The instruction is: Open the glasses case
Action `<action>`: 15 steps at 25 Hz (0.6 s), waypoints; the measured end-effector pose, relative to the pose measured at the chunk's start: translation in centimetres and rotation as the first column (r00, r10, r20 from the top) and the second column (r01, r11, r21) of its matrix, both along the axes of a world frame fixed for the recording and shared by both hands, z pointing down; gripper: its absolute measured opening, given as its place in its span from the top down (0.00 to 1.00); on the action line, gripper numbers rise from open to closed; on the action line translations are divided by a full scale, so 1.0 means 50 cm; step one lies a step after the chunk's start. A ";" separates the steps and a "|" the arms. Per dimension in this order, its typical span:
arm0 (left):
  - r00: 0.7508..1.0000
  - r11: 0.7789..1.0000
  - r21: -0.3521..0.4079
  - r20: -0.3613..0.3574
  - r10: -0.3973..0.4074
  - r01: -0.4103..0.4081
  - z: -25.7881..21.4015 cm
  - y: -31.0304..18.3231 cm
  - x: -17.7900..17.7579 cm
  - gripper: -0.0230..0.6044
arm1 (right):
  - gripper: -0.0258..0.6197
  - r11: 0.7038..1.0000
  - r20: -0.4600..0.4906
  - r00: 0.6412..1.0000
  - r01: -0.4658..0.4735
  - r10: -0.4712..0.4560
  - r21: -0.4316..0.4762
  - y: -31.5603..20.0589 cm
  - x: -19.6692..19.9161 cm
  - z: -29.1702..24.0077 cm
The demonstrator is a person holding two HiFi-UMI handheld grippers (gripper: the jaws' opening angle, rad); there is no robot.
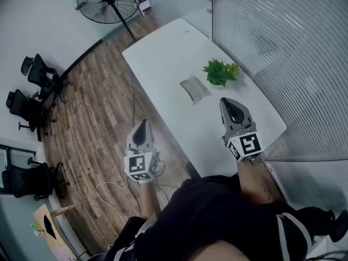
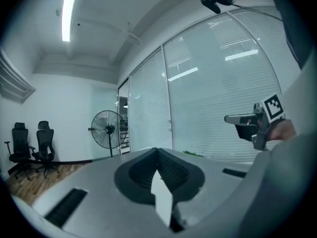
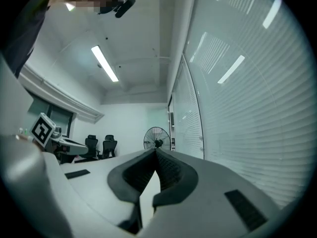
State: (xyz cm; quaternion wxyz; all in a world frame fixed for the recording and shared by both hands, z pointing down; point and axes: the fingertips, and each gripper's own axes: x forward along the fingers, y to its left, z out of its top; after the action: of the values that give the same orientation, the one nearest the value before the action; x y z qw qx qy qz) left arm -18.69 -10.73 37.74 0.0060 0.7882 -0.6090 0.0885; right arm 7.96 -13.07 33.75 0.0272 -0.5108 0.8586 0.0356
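The glasses case (image 1: 194,88), a grey closed oblong, lies flat on the white table (image 1: 163,53), left of a small green plant (image 1: 221,72). My right gripper (image 1: 224,100) is held over the table's near end, a short way on my side of the case, shut with nothing between its jaws. My left gripper (image 1: 144,122) is held over the wooden floor, left of the table and apart from it, also shut and empty. In the gripper views both point level across the room. The case shows in neither gripper view.
A slatted glass partition (image 1: 283,48) runs along the table's right side. A standing fan (image 1: 109,1) is beyond the table's far end. Black office chairs (image 1: 32,91) line the left wall. A white cable (image 1: 111,186) lies on the floor near my feet.
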 end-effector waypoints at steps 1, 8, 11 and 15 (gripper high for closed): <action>1.000 1.000 -0.001 0.002 0.000 0.000 0.000 0.000 0.000 0.96 | 0.94 1.000 0.007 1.000 0.002 -0.002 0.001 0.001 -0.001 -0.003; 1.000 1.000 0.008 -0.007 0.027 -0.027 -0.005 -0.002 0.014 0.96 | 0.94 1.000 0.030 1.000 -0.003 0.003 0.000 0.002 0.005 -0.006; 1.000 1.000 0.008 -0.004 0.027 -0.027 -0.008 -0.001 0.012 0.96 | 0.94 1.000 0.033 0.999 -0.008 0.008 0.001 0.006 0.006 -0.010; 1.000 1.000 0.004 -0.003 0.018 -0.018 -0.008 -0.007 0.012 0.96 | 0.94 1.000 0.038 0.999 -0.009 0.009 -0.001 0.006 0.011 -0.007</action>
State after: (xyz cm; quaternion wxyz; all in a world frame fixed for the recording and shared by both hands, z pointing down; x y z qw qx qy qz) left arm -18.10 -11.06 37.36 0.0049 0.7939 -0.6019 0.0862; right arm 8.52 -12.79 33.41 0.0430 -0.5151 0.8556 0.0258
